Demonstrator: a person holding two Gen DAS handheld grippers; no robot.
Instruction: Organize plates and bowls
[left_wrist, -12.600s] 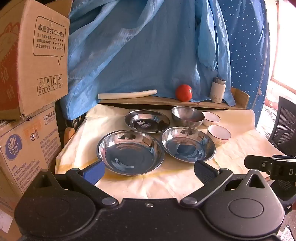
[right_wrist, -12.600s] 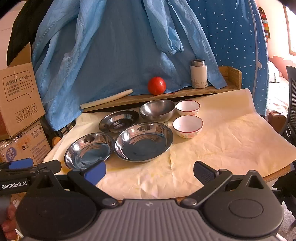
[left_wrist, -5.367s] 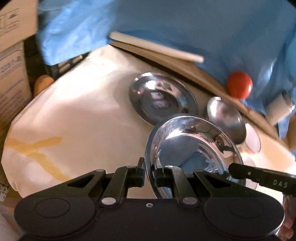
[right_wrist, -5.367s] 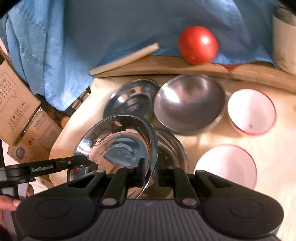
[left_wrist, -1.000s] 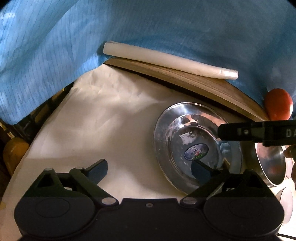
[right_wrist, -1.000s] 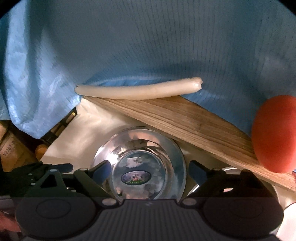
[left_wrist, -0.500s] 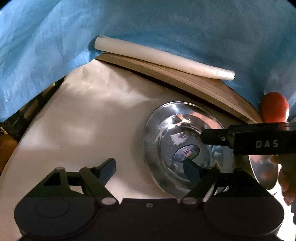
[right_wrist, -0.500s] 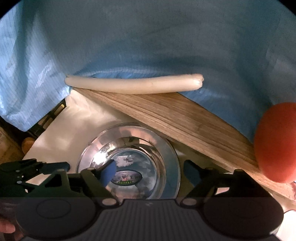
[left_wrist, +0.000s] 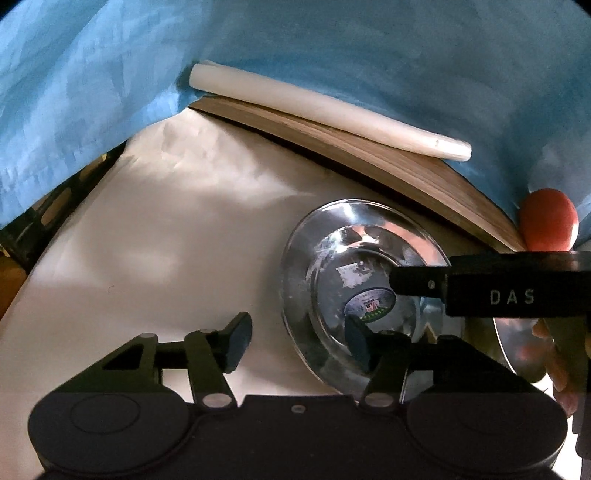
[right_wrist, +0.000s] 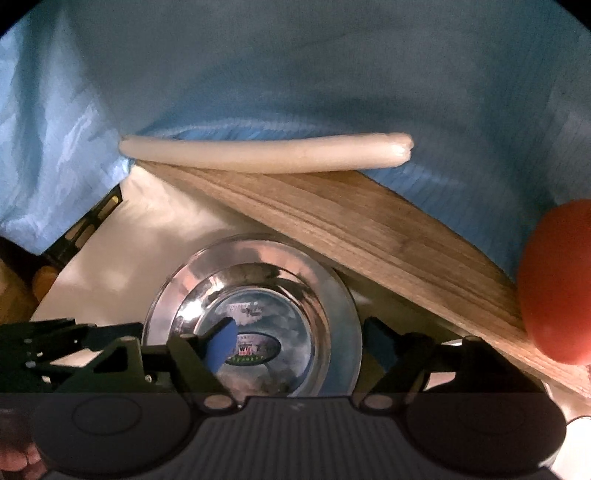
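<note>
Both claws straddle opposite edges of the steel plate (left_wrist: 354, 291) lying flat on the cream cloth (left_wrist: 166, 240) below the wooden ledge (right_wrist: 369, 236): left gripper (left_wrist: 299, 341) is closing over the near-left rim, right gripper (right_wrist: 299, 343) is closing over the right rim, pads apparently not yet pressing. Thin, stiff, light and slick, the plate probably wants a firm rim pinch. Its round centre sticker is unreadable; "DAS" marks the right gripper's body.
</note>
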